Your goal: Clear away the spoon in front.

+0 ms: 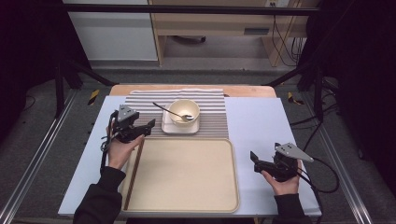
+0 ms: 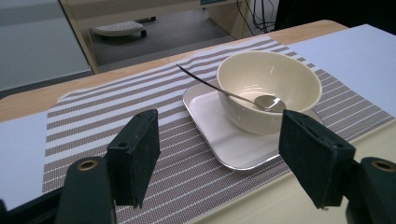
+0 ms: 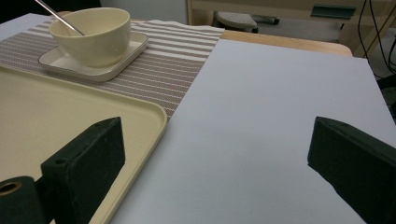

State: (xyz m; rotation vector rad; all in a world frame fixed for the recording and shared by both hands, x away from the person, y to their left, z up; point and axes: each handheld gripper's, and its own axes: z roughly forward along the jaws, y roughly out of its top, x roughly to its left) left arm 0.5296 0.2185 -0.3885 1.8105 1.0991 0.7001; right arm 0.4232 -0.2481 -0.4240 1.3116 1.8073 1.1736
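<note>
A cream bowl [image 1: 184, 111] stands on a white square plate [image 1: 180, 126] on a striped placemat [image 1: 210, 105]. A metal spoon [image 1: 170, 112] rests in it, handle sticking out to the left. My left gripper [image 1: 149, 127] hovers just left of the plate, by the far left corner of a beige tray [image 1: 182, 175]. In the left gripper view the left gripper [image 2: 219, 154] is open and empty, facing the bowl [image 2: 247, 70] and spoon [image 2: 219, 91]. My right gripper [image 1: 254, 161] sits right of the tray. The right gripper [image 3: 219, 154] is open over the white sheet [image 3: 271, 116].
A thin brown strip [image 1: 135, 170] runs along the tray's left rim. The white sheet [image 1: 257, 121] covers most of the wooden table. Black frame posts and cables stand at both sides, with furniture beyond the far edge.
</note>
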